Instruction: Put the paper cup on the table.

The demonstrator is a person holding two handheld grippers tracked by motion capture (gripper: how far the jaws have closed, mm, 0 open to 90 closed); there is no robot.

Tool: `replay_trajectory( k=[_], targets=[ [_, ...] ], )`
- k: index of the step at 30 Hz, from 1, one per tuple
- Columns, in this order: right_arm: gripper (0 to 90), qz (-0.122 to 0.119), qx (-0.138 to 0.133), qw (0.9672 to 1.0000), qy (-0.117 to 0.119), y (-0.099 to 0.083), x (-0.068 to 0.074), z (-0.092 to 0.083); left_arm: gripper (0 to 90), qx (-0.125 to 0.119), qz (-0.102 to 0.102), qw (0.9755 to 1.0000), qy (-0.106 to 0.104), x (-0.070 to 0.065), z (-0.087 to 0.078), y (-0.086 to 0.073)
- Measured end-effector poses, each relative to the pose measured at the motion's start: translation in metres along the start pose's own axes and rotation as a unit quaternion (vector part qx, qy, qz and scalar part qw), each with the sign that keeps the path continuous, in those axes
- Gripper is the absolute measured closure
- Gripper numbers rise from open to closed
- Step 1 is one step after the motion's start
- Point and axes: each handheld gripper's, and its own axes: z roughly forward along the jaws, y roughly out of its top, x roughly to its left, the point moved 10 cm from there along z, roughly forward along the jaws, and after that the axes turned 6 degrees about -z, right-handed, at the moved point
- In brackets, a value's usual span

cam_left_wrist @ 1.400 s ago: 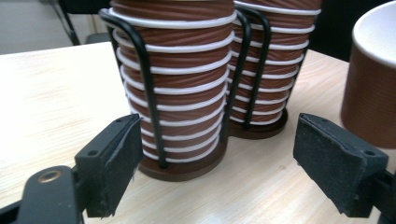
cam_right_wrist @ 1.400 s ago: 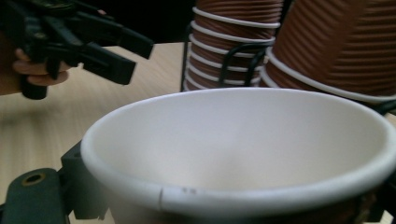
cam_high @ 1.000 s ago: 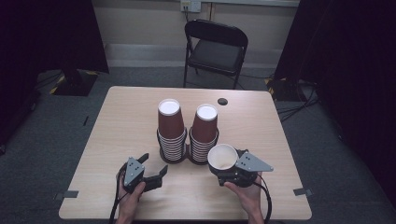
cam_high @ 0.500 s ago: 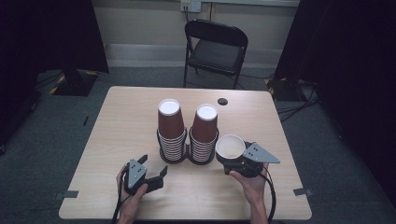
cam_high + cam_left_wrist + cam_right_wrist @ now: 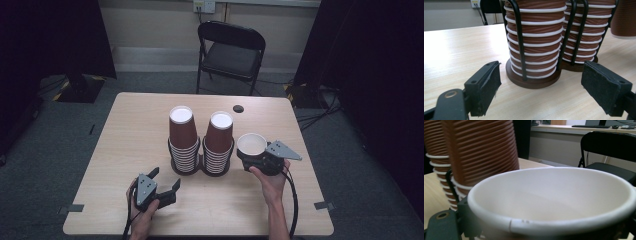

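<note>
A: Paper cup (image 5: 251,144) — where is it now?

B: In the right tongs (image 5: 250,159), upright, mouth up, held clear just at three o'clock of the right-hand stack (image 5: 219,142) in the black wire rack (image 5: 200,167). The right gripper view looks straight into its white inside (image 5: 554,200), with the ribbed brown stacks close behind it at ten o'clock.

A: What changed?

B: A second ago the cup sat nearer the person, at about five o'clock of that stack. It has since travelled away from the person and outward, towards the surface's (image 5: 125,130) right edge. The grip looks the same: jaws part-way closed around the cup's wall.

A: And the left tongs (image 5: 165,182)?

B: Low on the surface at seven o'clock of the rack, jaws standing wide with nothing between them; in the left gripper view the pads (image 5: 489,85) frame the left stack's (image 5: 534,42) round base. They have barely shifted.

A: So for the job?

B: My reading: one cup has been separated and is being carried off to be set down on the bare surface to the right, while the left tongs wait by the rack.
</note>
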Motion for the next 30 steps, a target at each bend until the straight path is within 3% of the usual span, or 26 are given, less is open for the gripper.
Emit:
replay_trajectory(
  k=[6,9,16,22,24,30],
  targets=[
    [10.2,0.006,0.002,0.9999,-0.013,0.000,-0.013,0.012,15.7,-0.002,0.002,1.0000,-0.004,-0.004,-0.001,-0.002],
    [10.0,-0.008,0.012,0.9996,-0.025,-0.003,-0.020,0.022,15.7,-0.003,0.005,1.0000,-0.004,-0.006,0.000,-0.003],
    [9.7,0.031,0.028,0.9985,-0.037,-0.022,-0.041,0.039,15.7,-0.009,0.009,0.9999,-0.006,-0.008,0.000,-0.003],
    [9.3,0.053,0.024,0.9974,-0.041,-0.033,-0.050,0.047,15.8,-0.017,0.009,0.9997,-0.012,-0.008,-0.002,-0.002],
    [9.3,0.049,0.029,0.9974,-0.043,-0.037,-0.051,0.049,15.9,-0.022,0.016,0.9995,-0.015,-0.010,-0.003,-0.001],
    [8.9,0.051,0.034,0.9967,-0.053,-0.044,-0.055,0.048,15.6,-0.042,0.004,0.9990,-0.011,-0.007,-0.007,0.001]
  ],
)
